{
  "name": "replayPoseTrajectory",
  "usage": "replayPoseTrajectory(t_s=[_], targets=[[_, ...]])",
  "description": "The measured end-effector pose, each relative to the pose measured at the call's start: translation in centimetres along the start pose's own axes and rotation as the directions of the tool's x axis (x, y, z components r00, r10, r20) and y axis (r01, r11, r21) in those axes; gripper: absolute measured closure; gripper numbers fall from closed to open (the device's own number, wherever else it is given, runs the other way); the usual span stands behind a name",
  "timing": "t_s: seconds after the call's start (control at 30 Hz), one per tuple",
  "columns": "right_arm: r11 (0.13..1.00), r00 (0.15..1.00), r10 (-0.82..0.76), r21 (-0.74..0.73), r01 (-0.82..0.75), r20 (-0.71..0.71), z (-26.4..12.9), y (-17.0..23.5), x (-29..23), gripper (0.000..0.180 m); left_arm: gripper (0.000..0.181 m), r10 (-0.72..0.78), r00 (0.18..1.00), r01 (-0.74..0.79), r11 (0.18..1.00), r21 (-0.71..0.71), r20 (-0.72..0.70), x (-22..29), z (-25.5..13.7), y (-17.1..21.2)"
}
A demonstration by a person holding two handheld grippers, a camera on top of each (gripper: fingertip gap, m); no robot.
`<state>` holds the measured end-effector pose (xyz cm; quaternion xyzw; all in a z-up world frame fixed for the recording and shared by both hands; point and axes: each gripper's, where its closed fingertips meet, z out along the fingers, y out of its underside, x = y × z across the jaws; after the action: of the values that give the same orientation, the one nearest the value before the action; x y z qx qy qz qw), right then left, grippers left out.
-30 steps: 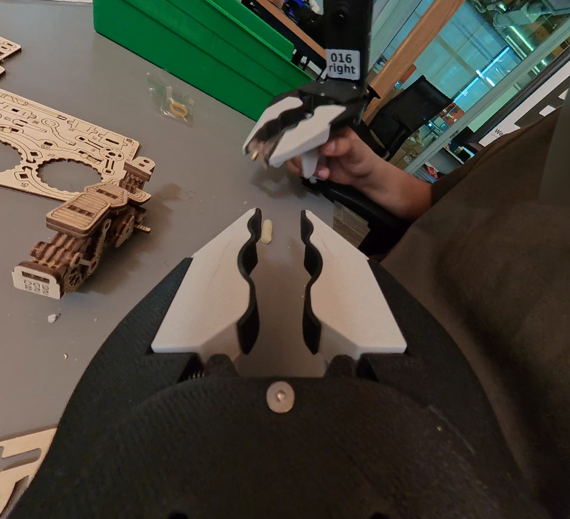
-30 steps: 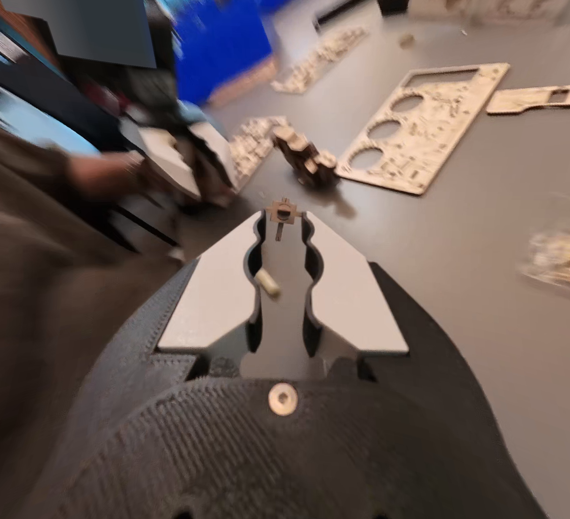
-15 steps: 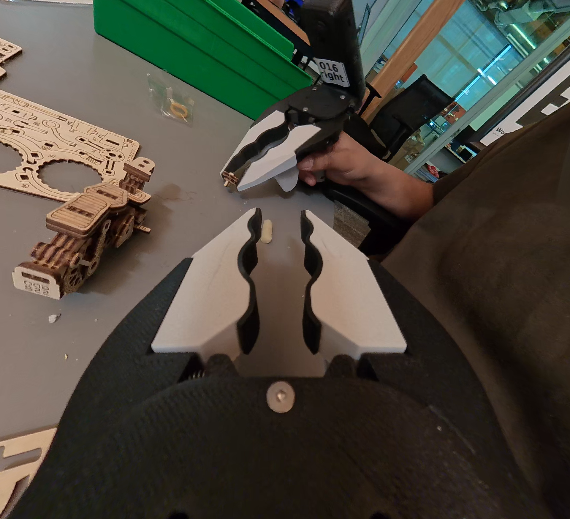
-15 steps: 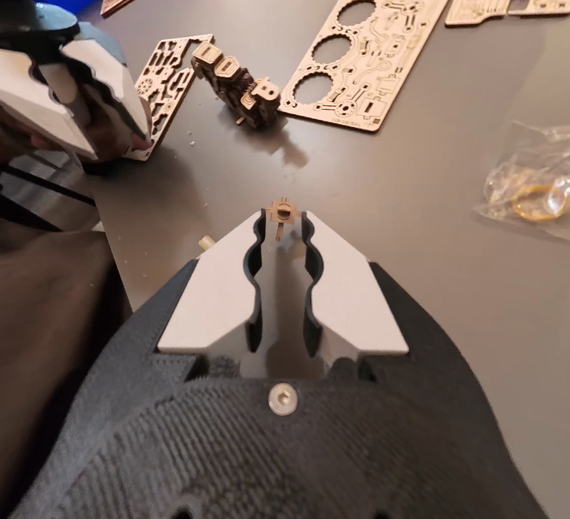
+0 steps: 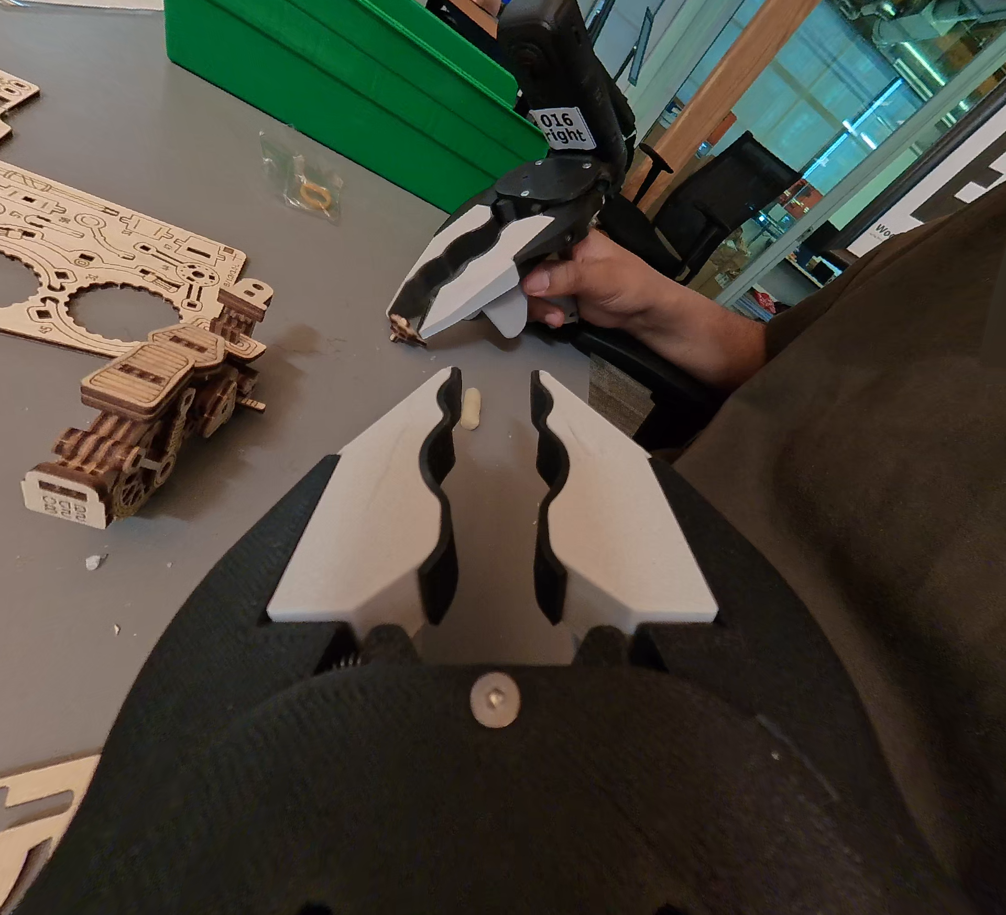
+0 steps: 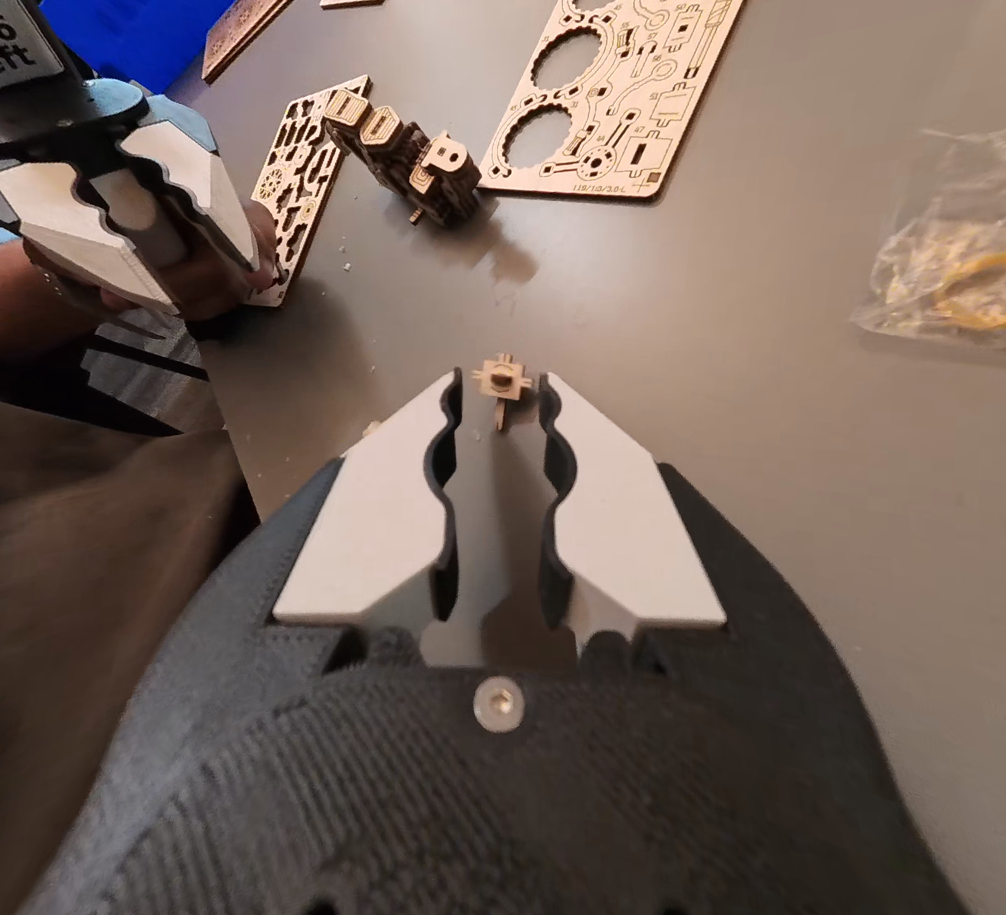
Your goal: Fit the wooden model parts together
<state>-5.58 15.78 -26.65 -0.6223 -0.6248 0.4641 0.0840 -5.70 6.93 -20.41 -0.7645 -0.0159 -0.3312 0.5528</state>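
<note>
**Tiny cross-shaped piece pinched in the right claw, model sitting off to the left**

Going left to right from the left wrist cam: the half-built wooden model (image 5: 149,413) sits on the grey table (image 5: 163,138), right up against the corner of a punched-out parts sheet (image 5: 103,263). Behind that there's a little clear bag with a yellow ring (image 5: 306,188) in it, and a big green bin (image 5: 326,51) at the back. In the middle, a small pale pellet-looking bit (image 5: 470,408) lies on the table just past the left gripper (image 5: 492,380), which has its fingers spread apart with nothing between them. Further right, the right gripper (image 5: 407,327) is tilted nose-down, tips at or just above the table.

The right wrist cam shows it better. On the left of that view you see the left gripper (image 6: 185,263) end-on, held in a hand, jaws apart and empty. The model (image 6: 405,157) is next, between a smaller cut-out sheet (image 6: 296,187) and the big sheet (image 6: 626,67). The right gripper (image 6: 498,377) is pinching a small cross-shaped wooden piece (image 6: 502,381) at its very tips, a little peg hanging off it. Far right, the bag of yellow bands (image 6: 947,268).
</note>
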Motion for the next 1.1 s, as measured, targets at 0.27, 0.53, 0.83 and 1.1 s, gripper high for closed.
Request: replayPoseTrajectory(t_s=[0.27,0.53,0.83,1.1], targets=[[1.0,1.0,0.001,0.029,-0.001,0.008,-0.3,-0.6,0.3,0.15,0.158,0.004,1.0,-0.004,1.0,0.002,0.001,0.1,0.0,0.0],[0.988,1.0,-0.026,0.152,0.027,-0.009,-1.4,-2.4,0.0,0.15,0.149,0.006,0.983,-0.047,0.975,0.217,0.185,-1.7,-6.2,-6.0],[0.945,0.98,-0.191,0.259,0.2,-0.061,-0.9,-4.9,-2.7,0.151,0.13,-0.124,0.554,-0.129,0.964,0.232,0.823,-10.8,-22.6,-3.7],[0.863,0.894,-0.447,0.254,0.436,-0.015,1.7,-6.0,-7.4,0.153,0.13,-0.222,0.579,0.023,0.966,0.257,0.784,-10.9,-22.9,-0.2]])
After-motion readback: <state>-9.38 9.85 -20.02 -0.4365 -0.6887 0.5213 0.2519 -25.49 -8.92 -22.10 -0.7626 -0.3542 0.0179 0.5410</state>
